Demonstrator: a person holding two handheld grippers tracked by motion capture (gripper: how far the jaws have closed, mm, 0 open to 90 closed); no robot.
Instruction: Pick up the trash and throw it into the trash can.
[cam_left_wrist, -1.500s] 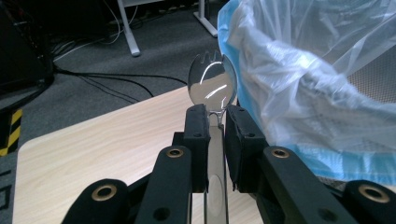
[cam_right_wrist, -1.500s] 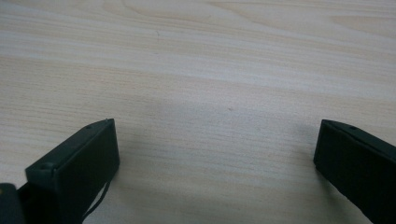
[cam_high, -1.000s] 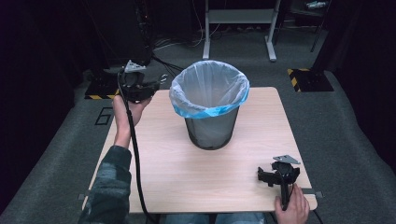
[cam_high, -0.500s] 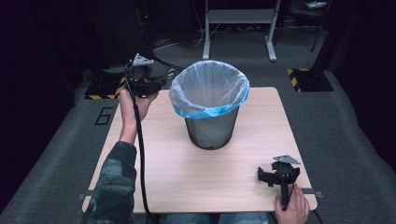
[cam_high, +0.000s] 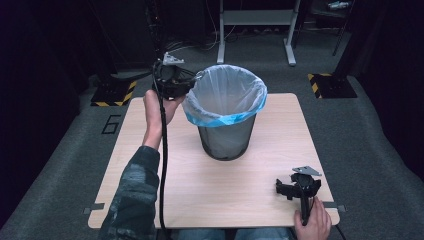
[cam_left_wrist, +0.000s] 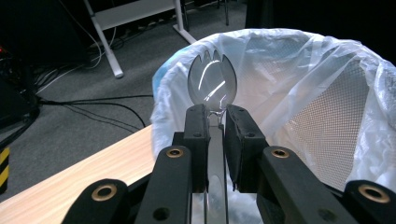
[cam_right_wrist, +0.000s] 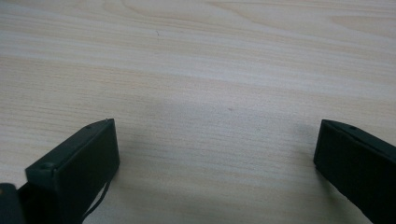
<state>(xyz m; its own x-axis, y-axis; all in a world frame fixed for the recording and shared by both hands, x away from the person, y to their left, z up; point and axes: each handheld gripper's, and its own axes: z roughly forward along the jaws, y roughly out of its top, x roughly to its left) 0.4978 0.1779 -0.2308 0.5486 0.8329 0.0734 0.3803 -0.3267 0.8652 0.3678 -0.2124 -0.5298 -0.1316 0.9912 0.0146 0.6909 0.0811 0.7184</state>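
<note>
A clear plastic spork is clamped by its handle in my left gripper, its tined bowl pointing over the rim of the bin. The bin is black mesh lined with a pale blue bag and stands at the middle of the table. From above, my left gripper is raised at the bin's left rim, with the spork tip just at the bag's edge. My right gripper rests low at the table's near right corner, jaws wide open over bare wood.
The light wooden table has carpet around it. A white metal stand and cables lie on the floor behind. Yellow-black striped blocks sit on the floor at both far corners. The left gripper's cable hangs along the forearm.
The left gripper has risen and moved right, from beside the bin to its left rim, carrying the spork. The right gripper has stayed still.
</note>
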